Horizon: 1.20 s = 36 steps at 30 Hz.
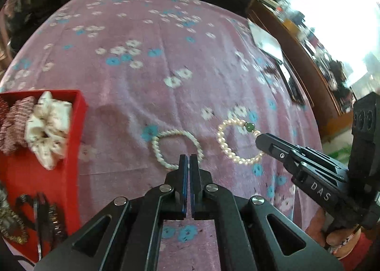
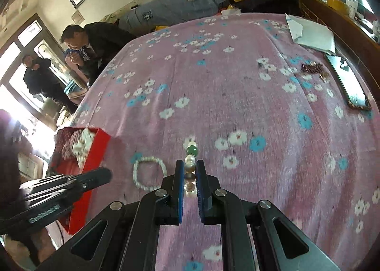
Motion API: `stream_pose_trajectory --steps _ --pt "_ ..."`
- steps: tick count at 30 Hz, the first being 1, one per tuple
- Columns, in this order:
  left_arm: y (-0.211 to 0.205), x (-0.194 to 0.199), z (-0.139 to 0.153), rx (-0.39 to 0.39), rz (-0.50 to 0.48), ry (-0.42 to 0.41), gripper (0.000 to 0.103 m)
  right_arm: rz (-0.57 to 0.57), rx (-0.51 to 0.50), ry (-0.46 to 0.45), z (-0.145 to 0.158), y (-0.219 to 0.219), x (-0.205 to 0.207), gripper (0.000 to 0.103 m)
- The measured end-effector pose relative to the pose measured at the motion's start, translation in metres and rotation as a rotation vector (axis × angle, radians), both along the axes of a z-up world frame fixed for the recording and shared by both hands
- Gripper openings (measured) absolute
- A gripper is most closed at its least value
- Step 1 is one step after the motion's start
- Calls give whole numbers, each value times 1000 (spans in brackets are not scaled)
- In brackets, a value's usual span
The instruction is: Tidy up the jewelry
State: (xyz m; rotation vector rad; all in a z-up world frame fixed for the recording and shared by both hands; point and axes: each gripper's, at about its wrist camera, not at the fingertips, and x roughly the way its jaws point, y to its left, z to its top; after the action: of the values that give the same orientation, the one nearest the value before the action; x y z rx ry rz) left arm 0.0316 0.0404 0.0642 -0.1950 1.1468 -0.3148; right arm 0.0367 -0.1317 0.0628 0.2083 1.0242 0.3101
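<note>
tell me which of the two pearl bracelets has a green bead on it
The pearl bracelet with the green bead is the one in the right tool. The plain pearl bracelet, held by the left tool, is all white.

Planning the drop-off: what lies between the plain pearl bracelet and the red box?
Only bare floral bedspread between the plain pearl bracelet and the red box, per the left wrist view.

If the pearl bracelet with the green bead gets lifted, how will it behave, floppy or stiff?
Probably floppy: the pearl bracelet with the green bead is separate beads on a string, so its loop would likely sag from the right gripper. The round, glossy pearls may slip between the pads. It looks light.
</note>
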Motion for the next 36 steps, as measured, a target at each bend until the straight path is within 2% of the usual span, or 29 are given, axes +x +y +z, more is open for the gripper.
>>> stream_pose_trajectory --steps 3,7,8,11,12,13,14,16,23,27,36 --pt "-19 0 -10 34 -68 -3 24 -16 -10 31 -11 -7 -8 10" --pt "-38 10 -23 51 -106 2 27 -58 1 69 -24 -22 -12 10" --pt "-42 13 -26 58 -106 8 27 -66 5 74 -26 -25 -13 10" --pt "-53 19 -37 153 -105 8 27 -79 13 81 -31 -31 -16 10" --pt "-56 19 -41 184 -107 10 24 -81 16 82 -32 -33 -17 10" --pt "-57 19 -44 215 -101 5 12 -82 18 83 -32 -34 -17 10" --pt "-57 19 -44 247 -94 -6 5 -81 21 85 -33 -34 -18 10" --pt "-49 18 -44 217 -80 19 5 -76 24 89 -35 -34 -18 10" --pt "21 -7 -37 117 78 80 5 -57 47 99 -43 -34 -16 10" --pt "46 -17 -36 58 127 98 5 -56 58 106 -48 -35 -13 11" --pt "31 -20 -45 27 115 101 5 -32 20 104 -51 -29 -6 11"
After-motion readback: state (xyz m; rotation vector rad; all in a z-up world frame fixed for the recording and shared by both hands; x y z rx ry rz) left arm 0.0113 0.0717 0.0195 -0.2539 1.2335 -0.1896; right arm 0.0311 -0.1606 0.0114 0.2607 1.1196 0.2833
